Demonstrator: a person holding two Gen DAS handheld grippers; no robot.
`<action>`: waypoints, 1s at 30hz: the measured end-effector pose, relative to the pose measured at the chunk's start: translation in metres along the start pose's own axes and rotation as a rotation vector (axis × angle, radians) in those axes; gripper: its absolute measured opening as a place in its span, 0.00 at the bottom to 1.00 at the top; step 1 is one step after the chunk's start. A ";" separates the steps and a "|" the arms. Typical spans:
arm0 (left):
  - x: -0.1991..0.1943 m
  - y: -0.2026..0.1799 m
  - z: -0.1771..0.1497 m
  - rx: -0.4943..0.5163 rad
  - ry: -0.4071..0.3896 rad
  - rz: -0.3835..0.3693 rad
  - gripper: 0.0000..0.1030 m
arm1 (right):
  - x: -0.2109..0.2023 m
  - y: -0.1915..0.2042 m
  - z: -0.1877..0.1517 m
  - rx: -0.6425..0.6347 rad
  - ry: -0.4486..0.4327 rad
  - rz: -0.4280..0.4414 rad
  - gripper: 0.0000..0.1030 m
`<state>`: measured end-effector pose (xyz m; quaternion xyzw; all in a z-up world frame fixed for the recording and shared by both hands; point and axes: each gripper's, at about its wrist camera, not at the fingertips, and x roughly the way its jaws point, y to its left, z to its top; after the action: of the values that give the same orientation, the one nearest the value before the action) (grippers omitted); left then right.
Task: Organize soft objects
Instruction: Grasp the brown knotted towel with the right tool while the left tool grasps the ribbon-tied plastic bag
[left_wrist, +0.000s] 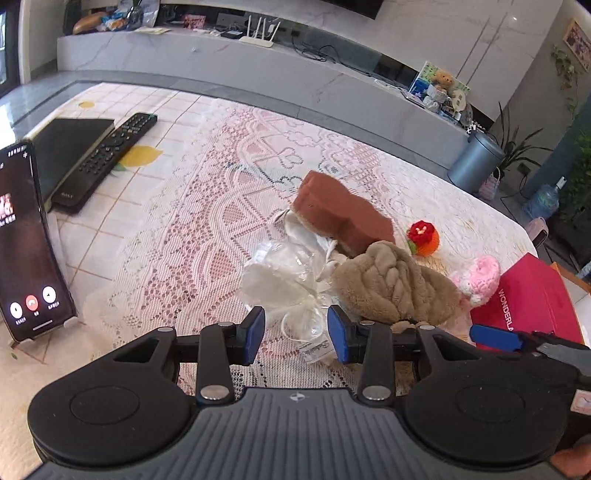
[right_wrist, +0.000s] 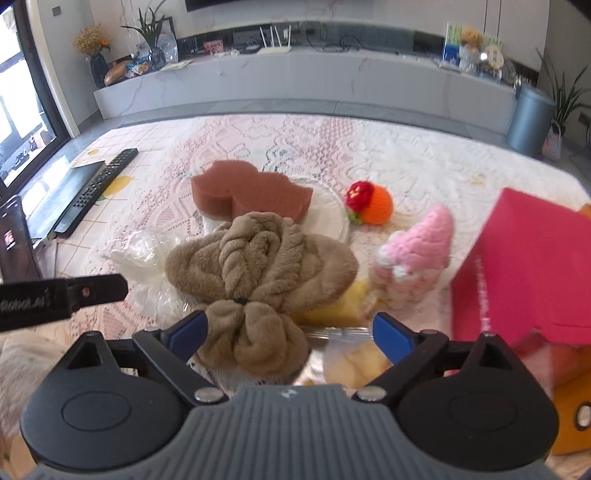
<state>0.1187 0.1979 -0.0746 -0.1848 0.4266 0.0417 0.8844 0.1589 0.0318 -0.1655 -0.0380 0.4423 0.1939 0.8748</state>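
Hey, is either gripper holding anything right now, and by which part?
Nothing held. Left gripper straddles the clear bag, right gripper straddles the brown towel; both open.

The left gripper (left_wrist: 296, 334) is held low over the table's near edge, its blue-padded fingers (left_wrist: 255, 326) spread apart. To its right, the right gripper (right_wrist: 291, 332) hovers with jaws spread wider, nothing clamped between them.

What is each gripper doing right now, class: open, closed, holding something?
Left gripper: open, around a clear plastic bag, not gripping it.
Right gripper: open, over the brown towel, holding nothing.
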 end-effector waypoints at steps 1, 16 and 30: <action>0.001 0.002 0.000 -0.009 0.005 -0.002 0.44 | 0.006 -0.001 0.002 0.014 0.015 0.004 0.92; 0.012 0.005 -0.002 -0.019 0.046 -0.011 0.50 | 0.017 0.012 0.000 0.008 0.036 0.082 0.41; 0.050 -0.002 0.009 -0.185 0.106 0.003 0.74 | 0.011 -0.015 0.004 0.004 -0.008 0.047 0.41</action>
<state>0.1574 0.1948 -0.1072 -0.2670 0.4672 0.0727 0.8397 0.1732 0.0217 -0.1731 -0.0251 0.4399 0.2135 0.8719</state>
